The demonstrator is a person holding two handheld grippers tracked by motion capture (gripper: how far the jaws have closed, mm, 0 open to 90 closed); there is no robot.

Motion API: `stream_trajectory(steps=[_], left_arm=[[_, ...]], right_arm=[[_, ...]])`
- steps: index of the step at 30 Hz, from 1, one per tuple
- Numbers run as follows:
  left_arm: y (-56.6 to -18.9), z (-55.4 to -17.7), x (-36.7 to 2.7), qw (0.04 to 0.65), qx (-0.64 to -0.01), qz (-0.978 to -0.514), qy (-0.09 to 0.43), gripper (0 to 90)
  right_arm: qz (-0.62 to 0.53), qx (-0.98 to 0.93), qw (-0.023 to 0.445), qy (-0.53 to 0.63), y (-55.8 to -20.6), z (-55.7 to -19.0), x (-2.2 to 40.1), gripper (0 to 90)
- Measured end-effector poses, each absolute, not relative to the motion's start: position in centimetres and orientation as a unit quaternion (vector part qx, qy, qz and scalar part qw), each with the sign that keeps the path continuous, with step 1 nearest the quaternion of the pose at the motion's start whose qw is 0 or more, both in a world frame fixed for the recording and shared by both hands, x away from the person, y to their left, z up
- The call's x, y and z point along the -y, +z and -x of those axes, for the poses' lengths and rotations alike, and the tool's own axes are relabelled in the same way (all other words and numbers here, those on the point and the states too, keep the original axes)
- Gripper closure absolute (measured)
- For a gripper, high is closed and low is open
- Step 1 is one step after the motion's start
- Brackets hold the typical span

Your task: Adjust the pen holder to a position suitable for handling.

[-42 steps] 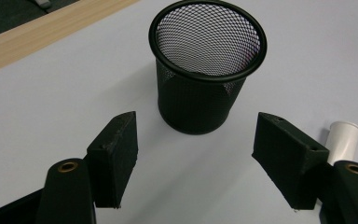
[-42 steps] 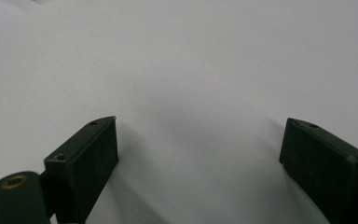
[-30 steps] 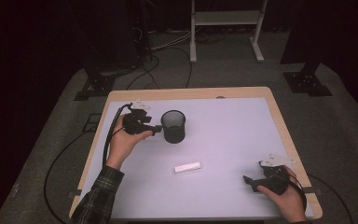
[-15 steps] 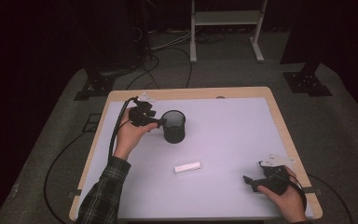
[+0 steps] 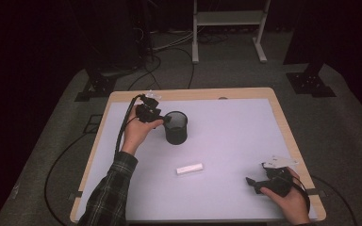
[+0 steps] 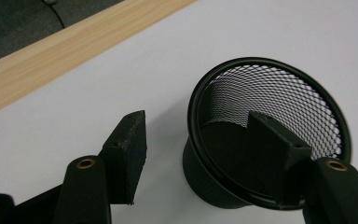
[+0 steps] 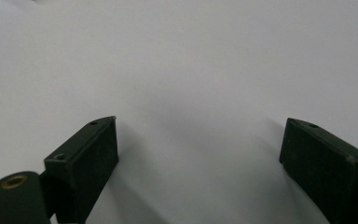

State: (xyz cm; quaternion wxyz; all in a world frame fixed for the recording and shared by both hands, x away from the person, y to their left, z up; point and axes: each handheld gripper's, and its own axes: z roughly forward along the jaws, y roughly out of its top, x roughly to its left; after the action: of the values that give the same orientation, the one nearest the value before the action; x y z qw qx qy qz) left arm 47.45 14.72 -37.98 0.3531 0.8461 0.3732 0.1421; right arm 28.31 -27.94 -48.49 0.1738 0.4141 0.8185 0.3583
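High view: a person at a white-topped table (image 5: 226, 141) with a pale wooden rim works a hand-held gripper in each hand. The left gripper (image 5: 166, 119), in the hand of a plaid-sleeved arm, sits at the 9 o'clock side of a black wire-mesh cup (image 5: 176, 127) that stands upright toward the table's far left. In the left gripper view, one jaw reaches inside the cup (image 6: 265, 140) and the other stands outside its wall, apart from it (the rim passes between them); the jaws have just been closing and do not yet pinch the mesh. A small white block (image 5: 189, 168) lies flat at about 5 o'clock from the cup, well apart from it. The right gripper (image 5: 250, 181) rests low at the table's near right corner, around 4 o'clock from the block. Its jaws stand spread wide over bare tabletop (image 7: 191, 70) in the right gripper view, with nothing between them.
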Motion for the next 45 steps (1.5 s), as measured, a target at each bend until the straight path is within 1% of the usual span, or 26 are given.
stream_trajectory(steps=[18,30,33,36,45], left_arm=[[-39.7,-48.8,-13.2,0.31,-0.372,-0.865,0.132,54.5],[-40.2,-48.9,-12.9,0.309,-0.371,-0.868,0.119,72.5],[-40.2,-49.0,-12.9,0.31,-0.373,-0.867,0.117,74.7],[-40.1,-49.0,-12.9,0.312,-0.373,-0.866,0.117,79.3],[-39.9,-48.8,-12.8,0.319,-0.38,-0.862,0.101,82.1]], right_arm=[[-0.414,-0.818,0.174,0.358,-48.5,-28.3,27.9,10.1],[-0.414,-0.818,0.174,0.358,-48.5,-28.3,27.9,10.1],[-0.414,-0.819,0.174,0.358,-48.5,-28.3,27.9,10.1],[-0.414,-0.818,0.174,0.359,-48.5,-28.3,27.9,10.1],[-0.414,-0.818,0.174,0.359,-48.5,-28.3,27.9,10.1]])
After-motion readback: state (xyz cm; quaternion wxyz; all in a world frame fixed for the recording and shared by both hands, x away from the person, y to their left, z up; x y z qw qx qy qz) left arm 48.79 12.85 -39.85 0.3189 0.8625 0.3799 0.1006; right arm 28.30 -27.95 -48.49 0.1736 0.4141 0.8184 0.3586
